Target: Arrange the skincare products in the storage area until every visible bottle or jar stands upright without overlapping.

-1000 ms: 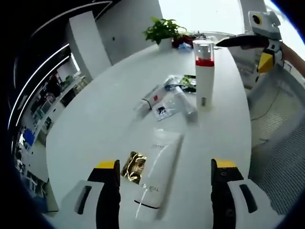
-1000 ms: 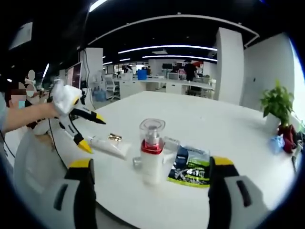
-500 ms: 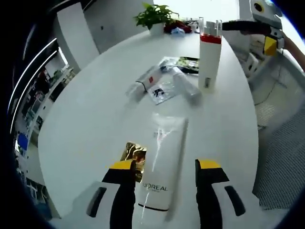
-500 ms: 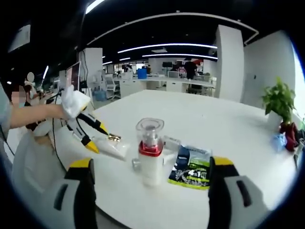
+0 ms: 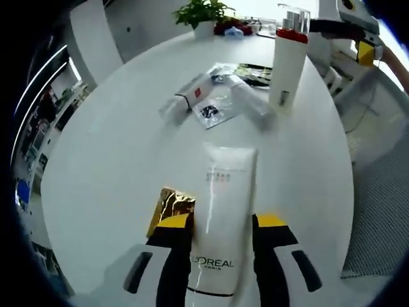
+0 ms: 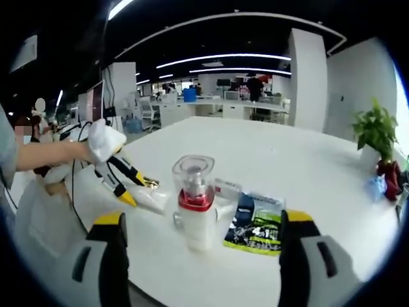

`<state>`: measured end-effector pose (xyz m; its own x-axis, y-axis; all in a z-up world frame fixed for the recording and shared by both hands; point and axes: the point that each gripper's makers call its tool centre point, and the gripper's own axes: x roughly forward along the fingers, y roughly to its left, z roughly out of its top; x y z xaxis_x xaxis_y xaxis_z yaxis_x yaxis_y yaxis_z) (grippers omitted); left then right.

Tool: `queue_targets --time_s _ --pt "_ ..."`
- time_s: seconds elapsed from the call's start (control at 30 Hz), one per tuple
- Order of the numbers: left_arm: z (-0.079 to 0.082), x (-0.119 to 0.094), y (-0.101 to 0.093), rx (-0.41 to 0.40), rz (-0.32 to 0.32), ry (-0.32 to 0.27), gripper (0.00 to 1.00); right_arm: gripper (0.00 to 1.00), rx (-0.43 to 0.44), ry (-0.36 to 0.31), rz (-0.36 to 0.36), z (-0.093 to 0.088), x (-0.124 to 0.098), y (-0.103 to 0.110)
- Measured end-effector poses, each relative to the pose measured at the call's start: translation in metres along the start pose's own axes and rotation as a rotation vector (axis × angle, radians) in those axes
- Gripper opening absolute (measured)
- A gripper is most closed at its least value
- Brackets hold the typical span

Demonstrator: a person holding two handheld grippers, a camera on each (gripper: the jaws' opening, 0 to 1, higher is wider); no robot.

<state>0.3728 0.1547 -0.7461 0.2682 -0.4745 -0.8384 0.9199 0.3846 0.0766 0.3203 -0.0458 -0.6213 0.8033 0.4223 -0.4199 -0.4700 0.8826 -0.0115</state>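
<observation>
**Left gripper astride the lying tube, right gripper wide open and holding nothing**

In the left gripper view, the left gripper [image 5: 222,224] has its yellow-tipped jaws on either side of the white L'Oreal tube [image 5: 223,211], which lies flat on the white table [image 5: 108,166]; the jaws sit close against the tube's sides, though whether they actually press on it I cannot tell. A small gold foil packet [image 5: 169,204] lies just beside the tube, partly under the near jaw. Farther along the table, a white pump bottle with a red collar [image 5: 287,64] stands upright (its clear cap on). Near it lie a small tube [image 5: 185,99], a clear bottle [image 5: 252,105] and a dark sachet [image 5: 252,73]. A potted plant [image 5: 204,13] stands at the far edge.

In the right gripper view, the right gripper [image 6: 199,220] has its jaws spread wide with nothing between them, short of the pump bottle.
</observation>
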Motion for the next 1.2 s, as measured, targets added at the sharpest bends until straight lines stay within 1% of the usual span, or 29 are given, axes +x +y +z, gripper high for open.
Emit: queue_targets --time_s 0.17,0.3,0.37,0.5,0.63,0.77,0.97,1.13,1.2 --pt "0.001 0.0 -0.001 0.012 -0.018 0.0 0.32 1.0 0.004 0.003 -0.002 0.0 0.002 -0.001" --pt "0.001 0.0 -0.002 0.018 -0.018 0.0 0.31 1.0 0.007 0.004 -0.002 0.0 0.002 0.0" --pt "0.001 0.0 -0.005 0.031 -0.032 0.003 0.3 1.0 0.007 0.008 -0.003 -0.001 0.002 0.0" --pt "0.005 -0.001 -0.007 0.03 -0.028 -0.006 0.29 1.0 0.013 0.011 -0.009 -0.003 0.001 -0.001" --pt "0.016 -0.009 -0.007 0.023 0.002 -0.052 0.28 1.0 0.018 0.014 -0.004 -0.005 0.0 0.0" --pt "0.02 -0.016 -0.009 0.026 0.021 -0.076 0.28 1.0 0.015 0.011 0.004 -0.004 -0.001 0.004" --pt "0.025 -0.023 -0.016 0.02 0.029 -0.102 0.28 1.0 0.011 0.012 0.008 -0.006 -0.002 0.008" --pt "0.032 -0.031 -0.023 0.019 0.041 -0.139 0.28 1.0 0.01 0.013 0.005 -0.006 -0.005 0.008" --pt "0.038 -0.035 -0.026 0.013 0.047 -0.166 0.28 0.99 0.008 0.015 0.004 -0.006 -0.007 0.008"
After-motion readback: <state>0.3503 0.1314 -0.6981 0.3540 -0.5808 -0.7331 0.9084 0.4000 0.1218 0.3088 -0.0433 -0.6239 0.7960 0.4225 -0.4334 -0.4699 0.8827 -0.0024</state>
